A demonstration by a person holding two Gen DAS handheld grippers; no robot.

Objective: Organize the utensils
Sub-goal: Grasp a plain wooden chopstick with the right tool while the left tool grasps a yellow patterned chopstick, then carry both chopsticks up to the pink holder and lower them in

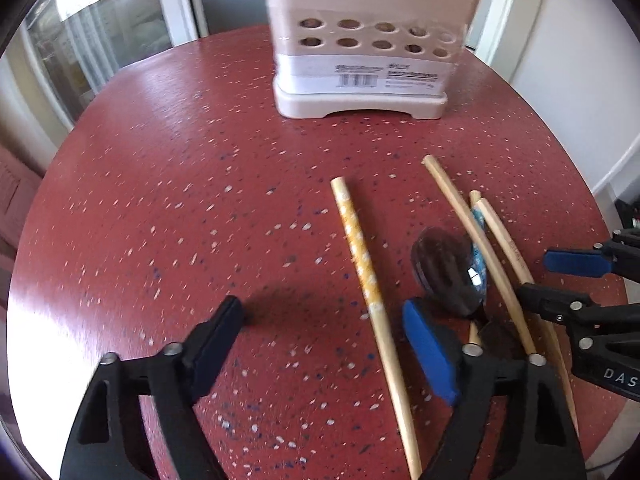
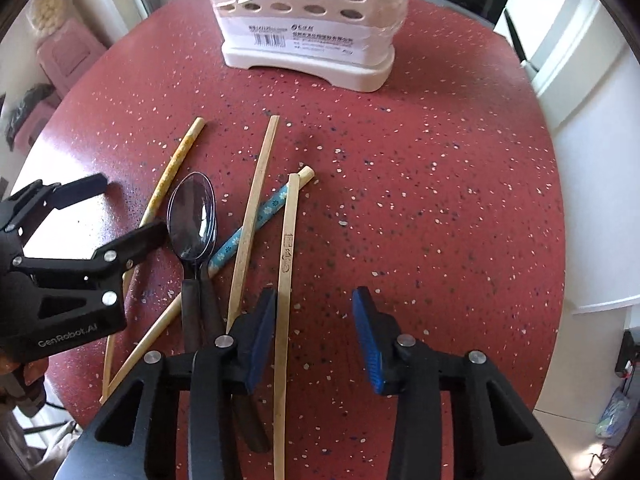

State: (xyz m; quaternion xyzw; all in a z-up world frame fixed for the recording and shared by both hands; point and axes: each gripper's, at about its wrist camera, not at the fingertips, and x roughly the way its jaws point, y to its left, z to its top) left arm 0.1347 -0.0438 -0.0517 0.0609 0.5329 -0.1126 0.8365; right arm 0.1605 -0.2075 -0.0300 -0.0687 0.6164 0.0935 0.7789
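A round red speckled table point(image 1: 168, 208) stands in a bright room, with a white utensil holder point(image 1: 368, 40) pierced by two rows of round holes at its far side. Nearer the camera lie several chopsticks: a yellow-patterned chopstick point(image 1: 362, 264) on its own, a blue floral chopstick point(image 2: 256, 222) crossed under a plain wooden chopstick point(image 2: 254, 216), and an engraved chopstick point(image 2: 285, 280). A dark spoon point(image 2: 192, 216) rests among them, possibly two stacked, since two handles seem to show. The left gripper point(image 1: 324, 328) hovers with jaws wide apart over bare table and the yellow-patterned chopstick. The right gripper point(image 2: 314, 332) has jaws apart, the engraved chopstick running just beside its left pad; contact is unclear.
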